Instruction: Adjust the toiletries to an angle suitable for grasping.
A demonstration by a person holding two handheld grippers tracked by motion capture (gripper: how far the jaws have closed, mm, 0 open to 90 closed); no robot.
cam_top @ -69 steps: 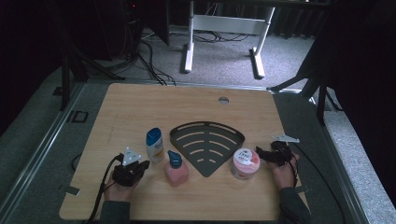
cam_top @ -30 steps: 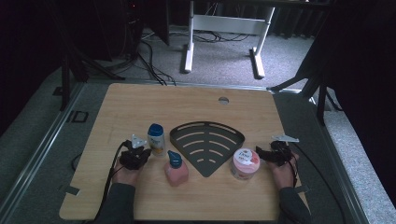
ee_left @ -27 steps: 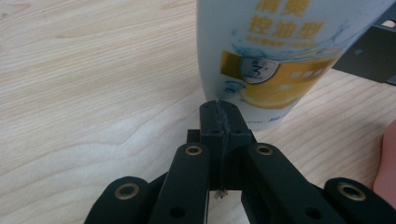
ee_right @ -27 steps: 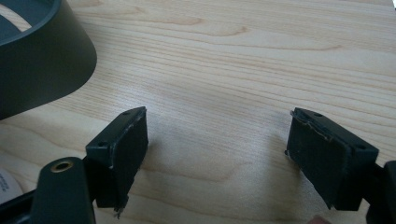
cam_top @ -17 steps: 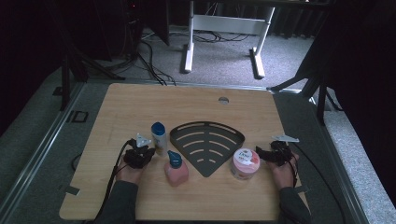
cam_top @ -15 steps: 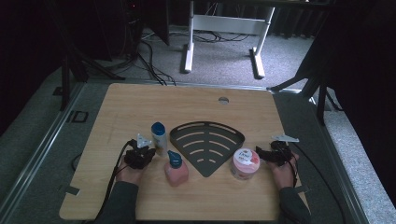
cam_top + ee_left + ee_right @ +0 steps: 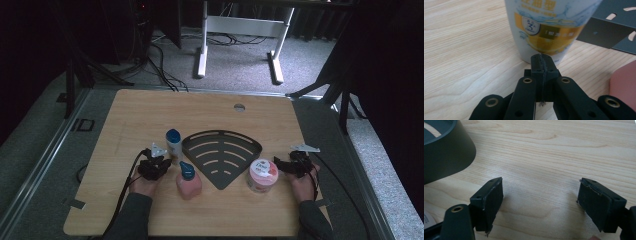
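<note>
A white bottle with a blue cap (image 7: 173, 142) stands just left of the dark fan-shaped slotted tray (image 7: 222, 155). My left gripper (image 7: 162, 162) is shut with nothing in it. In the left gripper view its tips (image 7: 544, 63) meet right at the foot of the white bottle (image 7: 546, 25), below its yellow label. A pink bottle with a blue cap (image 7: 188, 182) stands in front of the tray, and a pink-lidded jar (image 7: 262, 175) to its right. My right gripper (image 7: 281, 165) rests open beside the jar; bare wood lies between its fingers (image 7: 540, 197).
The tray's dark wall (image 7: 446, 152) rises at the upper left of the right gripper view. The pink bottle's side (image 7: 624, 85) is close on the right in the left gripper view. The wooden table (image 7: 150, 110) has a small round hole (image 7: 239, 107) near its far edge.
My left gripper has moved forward and right up to the white bottle, which has shifted slightly away and toward the tray. The right gripper has stayed put.
</note>
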